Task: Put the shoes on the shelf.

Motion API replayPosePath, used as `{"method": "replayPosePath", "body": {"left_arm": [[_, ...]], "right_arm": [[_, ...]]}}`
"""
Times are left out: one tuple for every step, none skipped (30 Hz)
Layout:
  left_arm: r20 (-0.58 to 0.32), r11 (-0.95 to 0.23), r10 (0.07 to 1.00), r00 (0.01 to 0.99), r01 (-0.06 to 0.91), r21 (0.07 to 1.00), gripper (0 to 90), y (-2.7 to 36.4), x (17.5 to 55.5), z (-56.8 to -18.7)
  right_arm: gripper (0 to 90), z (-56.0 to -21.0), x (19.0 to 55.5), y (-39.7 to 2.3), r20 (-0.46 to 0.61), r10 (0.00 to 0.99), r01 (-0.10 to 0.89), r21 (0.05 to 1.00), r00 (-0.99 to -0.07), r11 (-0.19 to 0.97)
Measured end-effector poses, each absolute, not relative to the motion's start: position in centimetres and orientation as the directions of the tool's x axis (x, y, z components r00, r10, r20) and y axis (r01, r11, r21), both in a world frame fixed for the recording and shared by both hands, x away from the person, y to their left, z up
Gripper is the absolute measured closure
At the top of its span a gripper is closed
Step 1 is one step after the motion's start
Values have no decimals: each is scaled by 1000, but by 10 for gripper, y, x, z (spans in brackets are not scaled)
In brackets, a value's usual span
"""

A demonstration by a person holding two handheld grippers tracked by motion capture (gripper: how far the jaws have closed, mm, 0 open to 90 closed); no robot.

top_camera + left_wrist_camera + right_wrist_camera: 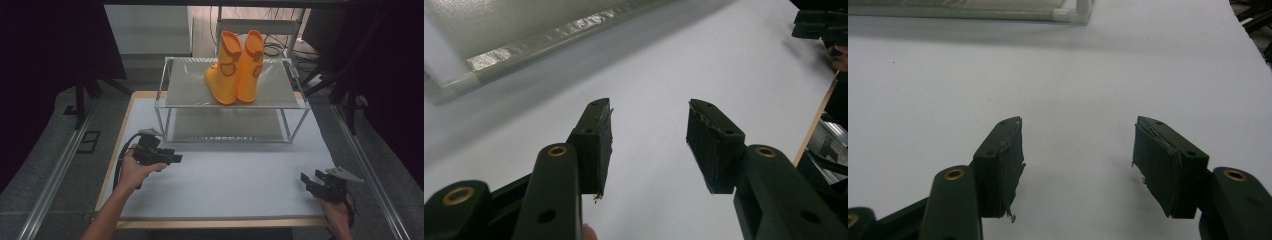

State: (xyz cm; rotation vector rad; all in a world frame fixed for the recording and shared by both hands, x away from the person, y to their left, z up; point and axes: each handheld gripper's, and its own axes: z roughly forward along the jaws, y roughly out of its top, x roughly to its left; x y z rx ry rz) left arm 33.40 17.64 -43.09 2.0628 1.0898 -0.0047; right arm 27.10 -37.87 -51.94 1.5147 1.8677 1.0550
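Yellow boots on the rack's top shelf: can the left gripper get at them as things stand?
Probably yes. The yellow boots stand upright on the open top shelf of the rack, nothing in front of or above them. The left gripper is low over the table, open and empty; it must rise and reach forward.

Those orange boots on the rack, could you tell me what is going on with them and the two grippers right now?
A person holds a gripper in each hand, low over the white table. The left gripper and the right gripper both have open jaws with nothing between them. The pair of orange boots stands upright, side by side, on the top shelf of the clear rack at the far side. Neither gripper touches the boots or the rack.
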Motion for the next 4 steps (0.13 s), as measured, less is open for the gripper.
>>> {"method": "replayPosePath", "body": {"left_arm": [[-337, -322, 699, 631, 699, 639, 529, 176, 334, -431], [-336, -321, 700, 630, 698, 640, 525, 176, 334, -431], [-338, -319, 700, 629, 699, 641, 522, 175, 334, -432], [-343, -314, 699, 627, 700, 641, 520, 175, 333, -432]], "right_arm": [[366, -519, 271, -379, 83, 965, 568, 820, -247, 75], [366, -519, 271, -379, 84, 966, 568, 820, -246, 73], [365, -519, 271, -379, 84, 966, 565, 822, -246, 73], [366, -519, 271, -378, 86, 965, 559, 826, -246, 69]]}}
